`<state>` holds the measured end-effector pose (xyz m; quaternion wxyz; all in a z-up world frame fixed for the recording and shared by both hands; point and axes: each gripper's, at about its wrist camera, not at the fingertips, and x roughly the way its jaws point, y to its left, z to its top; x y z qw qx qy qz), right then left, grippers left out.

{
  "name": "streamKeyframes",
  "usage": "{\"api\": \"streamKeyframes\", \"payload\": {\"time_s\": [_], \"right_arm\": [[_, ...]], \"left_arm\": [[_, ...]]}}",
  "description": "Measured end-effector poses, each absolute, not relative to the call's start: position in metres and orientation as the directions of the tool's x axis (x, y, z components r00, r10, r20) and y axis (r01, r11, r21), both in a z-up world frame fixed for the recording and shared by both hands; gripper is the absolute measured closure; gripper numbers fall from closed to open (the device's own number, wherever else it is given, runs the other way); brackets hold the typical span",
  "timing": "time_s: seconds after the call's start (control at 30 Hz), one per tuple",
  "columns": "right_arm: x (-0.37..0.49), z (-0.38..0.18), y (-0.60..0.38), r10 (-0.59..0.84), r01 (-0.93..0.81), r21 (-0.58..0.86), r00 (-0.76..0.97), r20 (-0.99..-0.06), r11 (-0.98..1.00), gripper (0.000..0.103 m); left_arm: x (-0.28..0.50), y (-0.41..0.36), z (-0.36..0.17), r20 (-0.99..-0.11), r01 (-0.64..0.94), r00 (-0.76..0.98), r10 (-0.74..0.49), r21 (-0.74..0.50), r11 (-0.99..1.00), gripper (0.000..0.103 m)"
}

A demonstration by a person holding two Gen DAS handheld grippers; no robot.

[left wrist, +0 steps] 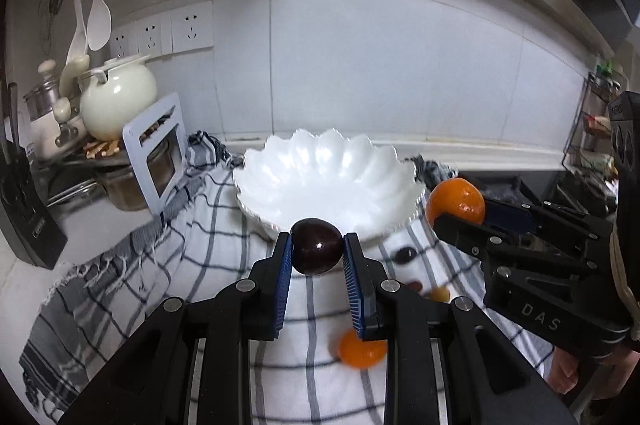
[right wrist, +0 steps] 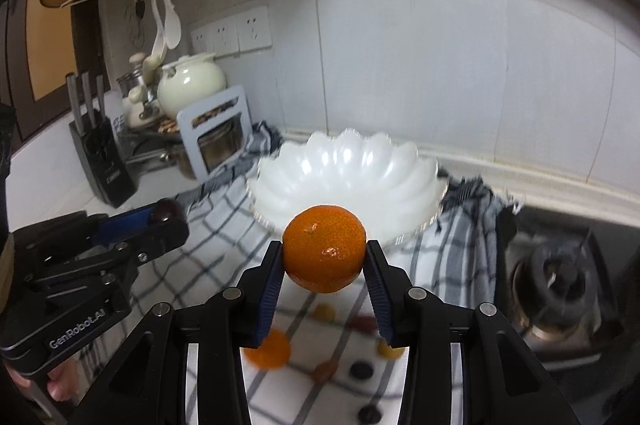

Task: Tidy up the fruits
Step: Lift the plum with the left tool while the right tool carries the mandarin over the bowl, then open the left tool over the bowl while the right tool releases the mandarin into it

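The bowl (left wrist: 328, 177) sits on the cloth (left wrist: 200, 265), loose fruits (left wrist: 362, 349) before it, a cooker (right wrist: 560, 281) to its right.

counter (right wrist: 52, 161) | checked cloth (left wrist: 192, 249) over it (fringed edge) | on cloth: white scalloped bowl (left wrist: 328, 177), small loose fruits (right wrist: 268, 349)

I see a white tiled wall (left wrist: 360, 65) behind the counter; left of its triple white socket panel (left wrist: 168, 33) hang white plastic spoons (left wrist: 96, 13), and below sits a cream ceramic pot (left wrist: 116, 97).
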<state>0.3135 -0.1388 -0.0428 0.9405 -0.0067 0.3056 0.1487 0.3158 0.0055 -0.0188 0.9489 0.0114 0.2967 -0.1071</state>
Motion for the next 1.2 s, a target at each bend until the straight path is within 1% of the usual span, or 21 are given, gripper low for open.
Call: {"api": "streamKeyframes", "payload": {"time_s": [0.23,0.47,0.67,0.87,1.2], "right_arm": [[0.354,-0.026,-0.142,0.274,-0.288,0.062,0.793,-0.544,0.956,0.061],[0.399,-0.023,-0.148,0.269,-0.279,0.069,0.787,-0.556,0.958,0.061],[0.446,-0.033,-0.156,0.249,-0.262,0.069,0.758,-0.603,0.963,0.061],[0.491,-0.050,-0.154,0.241,-0.248,0.087,0.702,-0.671,0.965,0.061],[0.547,-0.082,-0.148,0.215,-0.234,0.084,0.618,-0.756,0.969,0.061]], "left_arm": [[0.347,0.000,0.001,-0.533,0.186,0.830,-0.167,-0.017,0.982,0.077],[0.390,-0.001,0.006,-0.551,0.183,0.819,-0.163,-0.019,0.983,0.077],[0.428,-0.003,0.000,-0.578,0.173,0.804,-0.138,0.006,0.985,0.077],[0.465,-0.005,-0.008,-0.609,0.156,0.785,-0.113,0.017,0.988,0.077],[0.531,0.000,-0.046,-0.714,0.145,0.687,-0.136,-0.048,0.988,0.077]]}}
